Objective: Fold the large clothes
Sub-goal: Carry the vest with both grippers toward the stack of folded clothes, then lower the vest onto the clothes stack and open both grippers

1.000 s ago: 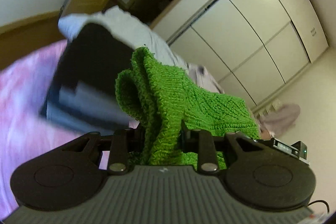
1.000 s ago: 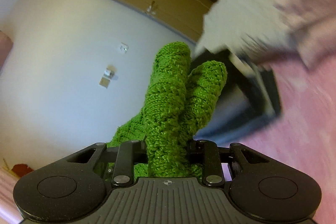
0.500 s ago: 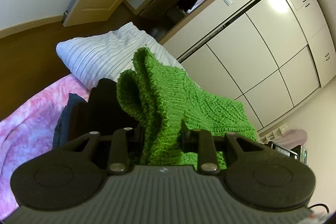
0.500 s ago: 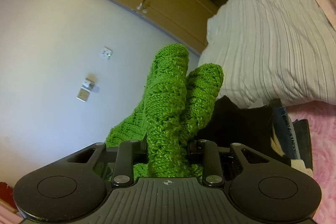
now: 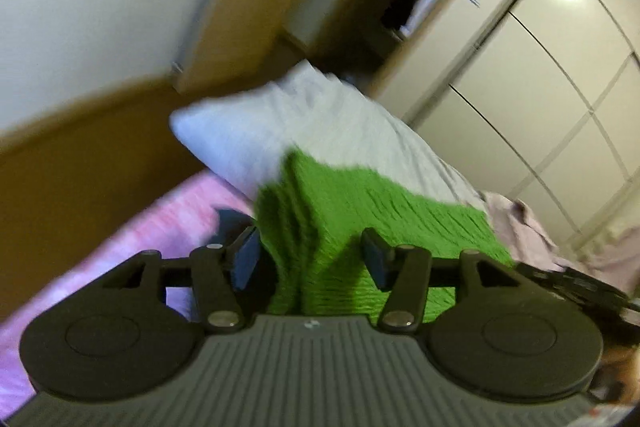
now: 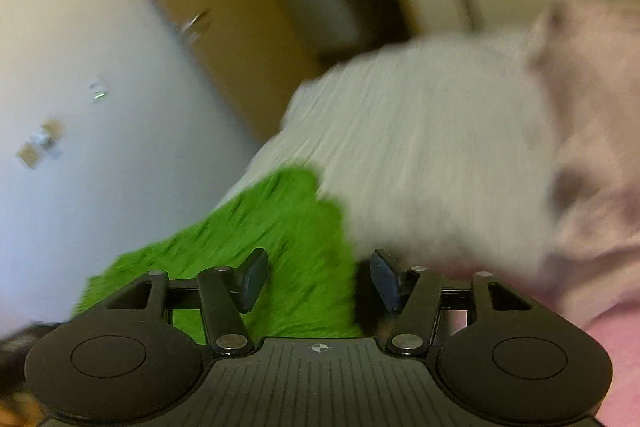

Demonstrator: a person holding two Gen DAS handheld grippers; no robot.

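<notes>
A bright green knitted sweater point(image 5: 360, 211) lies folded on the bed in front of a white striped pillow point(image 5: 288, 123). My left gripper point(image 5: 310, 259) is opening, its jaws apart with a fold of the green knit loose between them, the pads off the cloth. In the right wrist view the same sweater point(image 6: 264, 239) spreads out low and to the left. My right gripper point(image 6: 318, 281) is opening too, with the sweater's edge between its spread jaws and not pressed. Both views are blurred.
A pink bedcover point(image 5: 120, 239) lies under everything. Dark folded clothes point(image 5: 232, 223) sit just left of the sweater. A pale pink garment point(image 6: 584, 131) lies beside the pillow point(image 6: 420, 131). Wardrobe doors point(image 5: 540, 67) and a wooden door point(image 6: 208, 27) stand behind.
Both grippers were shut on bunched green knit held up in the air. Now both have let go with jaws spread, and the sweater has dropped flat onto the bed.
</notes>
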